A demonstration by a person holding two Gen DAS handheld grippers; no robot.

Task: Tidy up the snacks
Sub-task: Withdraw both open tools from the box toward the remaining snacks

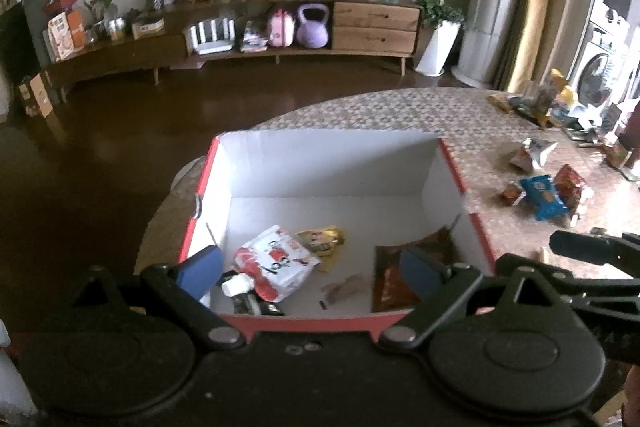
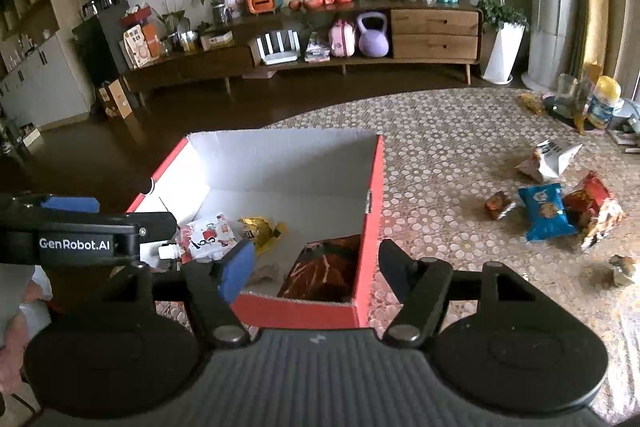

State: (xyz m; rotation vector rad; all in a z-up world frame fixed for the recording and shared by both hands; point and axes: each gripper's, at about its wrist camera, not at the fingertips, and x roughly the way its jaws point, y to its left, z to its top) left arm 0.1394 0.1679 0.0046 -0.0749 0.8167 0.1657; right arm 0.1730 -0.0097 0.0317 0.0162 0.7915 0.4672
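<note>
Red cardboard on the outside and white within, the open box (image 2: 372, 227) stands at the near edge of the patterned table (image 2: 460, 131), and everything here is placed from it. Inside lie a white-and-red spouted pouch (image 1: 276, 263) toward its left wall, a yellow-gold packet (image 1: 324, 241) just beyond that, and a dark reddish-brown snack bag (image 2: 326, 273) leaning in its right near corner.

The left gripper (image 1: 316, 267) hangs over the box's near wall with its blue pads spread and nothing between them. The right gripper (image 2: 316, 267) sits astride the box's right near corner, jaws parted and empty, the brown bag lying free beneath it. I judge a drop-off into the box is just finished.

Well to the right of the box, loose snacks wait on the table: a blue cookie packet (image 2: 546, 211), a red-orange chip bag (image 2: 594, 207) touching it, a small dark packet (image 2: 498, 205) and a silvery crumpled bag (image 2: 548, 157). The next move calls for the right gripper to swing out to that cluster, straddle one packet with open jaws and close on it.
</note>
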